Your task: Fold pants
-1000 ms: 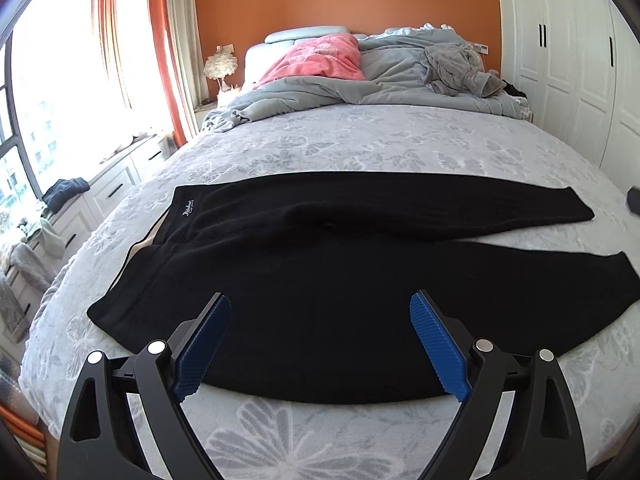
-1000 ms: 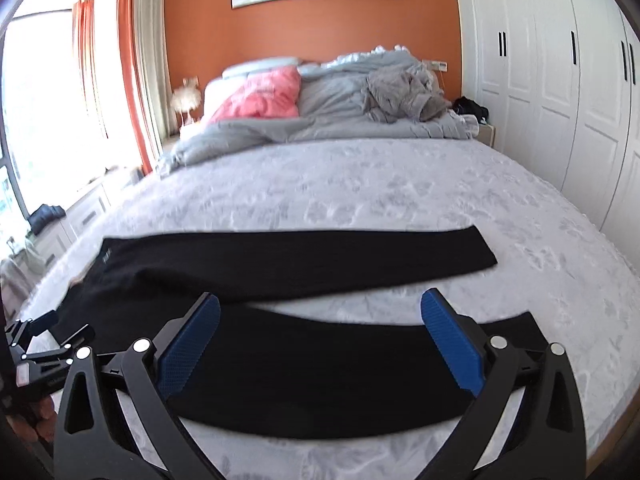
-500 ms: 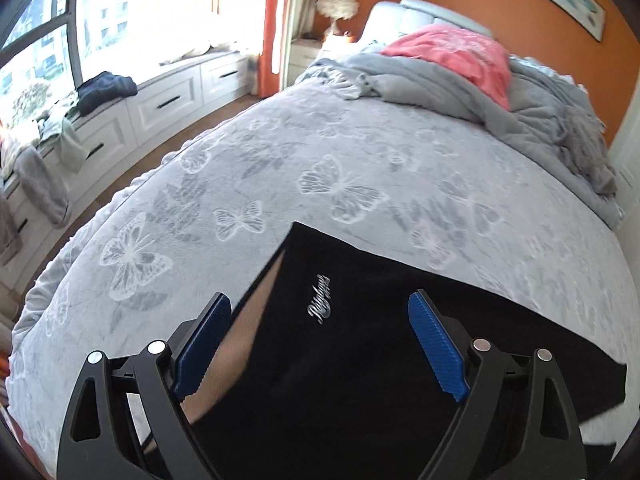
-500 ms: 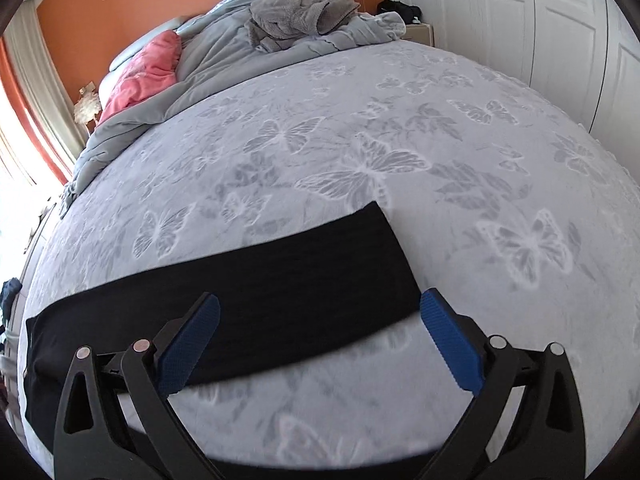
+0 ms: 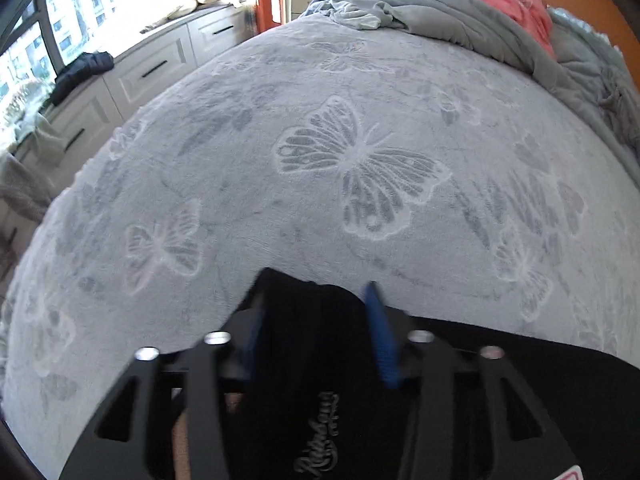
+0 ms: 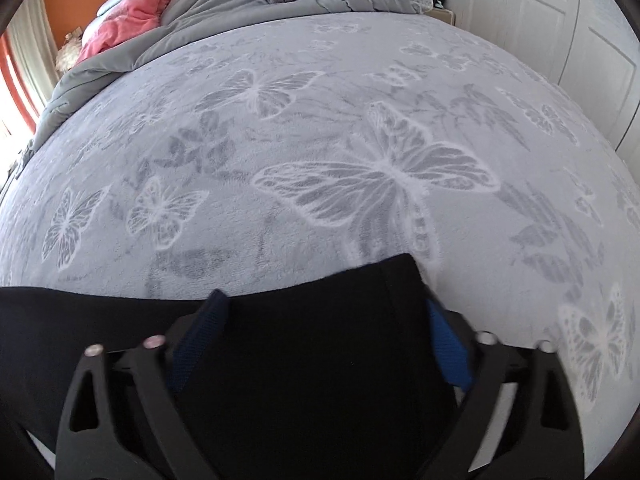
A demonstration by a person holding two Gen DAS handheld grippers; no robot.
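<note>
My left fingers (image 5: pixel 316 320) sit low over the waistband corner of the pants (image 5: pixel 320 420), with the black cloth bunched up between the two blue pads. They have narrowed around that corner, though the blur keeps me from saying the pads press it firmly; I judge it a grasp just closing. I take this corner because it is the far end of the waistband, where the script logo (image 5: pixel 318 436) lies just behind my pads, and a hold there lets me carry the whole top edge.

My right fingers (image 6: pixel 324 344) straddle the hem (image 6: pixel 396 280) of the far leg, one pad on either side of the dark cloth. They stand wider than the left pair and I cannot tell whether they have bitten yet; the cloth fills the gap but lies flat, not lifted.

The pants lie spread along the near part of the bed (image 6: pixel 320 140), waist toward the left edge, hem toward the right. Holding both ends of the same long side is, I think, the way to bring this leg over onto the other in one motion without twisting it.

Beyond the cloth the butterfly cover is bare up to a rumpled grey duvet (image 5: pixel 440 16) and a pink pillow (image 6: pixel 128 20) at the head of the bed.
</note>
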